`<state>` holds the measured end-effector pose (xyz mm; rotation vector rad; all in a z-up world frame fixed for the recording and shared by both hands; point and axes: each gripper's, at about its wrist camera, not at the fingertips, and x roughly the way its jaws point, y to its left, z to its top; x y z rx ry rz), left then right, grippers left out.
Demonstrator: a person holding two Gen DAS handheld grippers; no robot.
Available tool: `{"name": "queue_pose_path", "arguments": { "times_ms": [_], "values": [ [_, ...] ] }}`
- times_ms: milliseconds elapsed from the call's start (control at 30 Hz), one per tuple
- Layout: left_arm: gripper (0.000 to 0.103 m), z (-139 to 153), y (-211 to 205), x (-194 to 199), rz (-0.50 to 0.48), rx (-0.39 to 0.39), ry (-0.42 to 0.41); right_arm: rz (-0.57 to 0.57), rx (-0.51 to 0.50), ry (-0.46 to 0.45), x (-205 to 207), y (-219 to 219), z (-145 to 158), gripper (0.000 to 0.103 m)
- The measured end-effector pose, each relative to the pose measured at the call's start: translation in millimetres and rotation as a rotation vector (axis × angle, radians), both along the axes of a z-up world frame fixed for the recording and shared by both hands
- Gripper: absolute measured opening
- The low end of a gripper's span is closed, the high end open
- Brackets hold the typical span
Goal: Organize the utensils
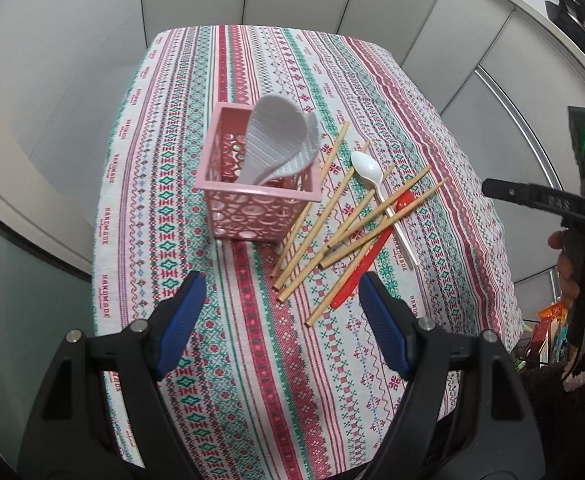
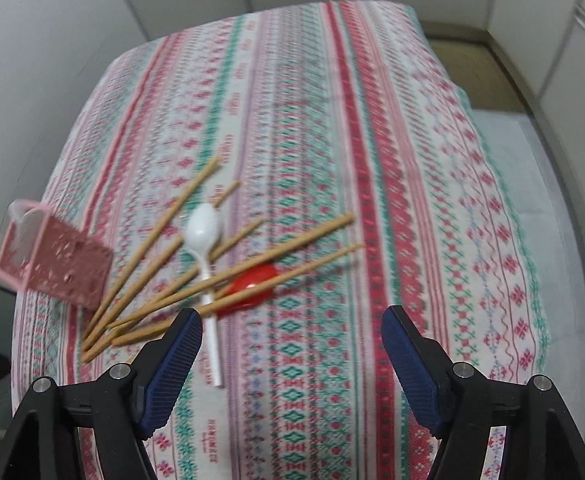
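Left wrist view: left gripper (image 1: 282, 300) and right gripper (image 2: 292, 328) wide open, holding nothing, above chopsticks (image 1: 316, 224) and spoons lying beside pink basket (image 1: 252, 200), ready for picking

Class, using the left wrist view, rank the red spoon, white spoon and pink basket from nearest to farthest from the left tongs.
1. Red spoon: handle end just ahead, right side of the left tongs.
2. Pink basket: ahead, left.
3. White spoon: farther back, right; close to the basket in range.
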<state>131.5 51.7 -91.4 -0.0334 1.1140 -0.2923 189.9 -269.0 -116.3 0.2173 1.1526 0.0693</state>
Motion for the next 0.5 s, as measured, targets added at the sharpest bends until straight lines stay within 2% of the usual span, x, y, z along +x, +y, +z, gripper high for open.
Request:
{"name": "queue_pose_path", "arguments": {
  "times_ms": [100,133,267,333,500],
  "values": [
    [0.079,-0.7,-4.6,-0.5,-0.013,0.005,-0.003,-0.069,0.069,0.023,5.4,-14.4,-11.3,0.078],
    [0.079,-0.9,-5.9,-0.4,-0.017,0.007,-0.003,-0.100,0.112,0.029,7.4,-20.7,-16.7,0.074],
    [0.079,-2.0,-11.1,-1.1,-0.047,0.007,-0.002,-0.194,0.290,0.082,15.5,-33.8,-40.8,0.047],
    [0.079,-2.5,-12.4,-1.1,-0.055,0.007,0.001,-0.222,0.340,0.098,19.6,-34.6,-51.6,0.043],
    [0.079,-4.6,-13.4,-1.4,-0.068,0.008,0.009,-0.254,0.406,0.110,30.3,-29.5,-67.2,0.042]
  ]
}}
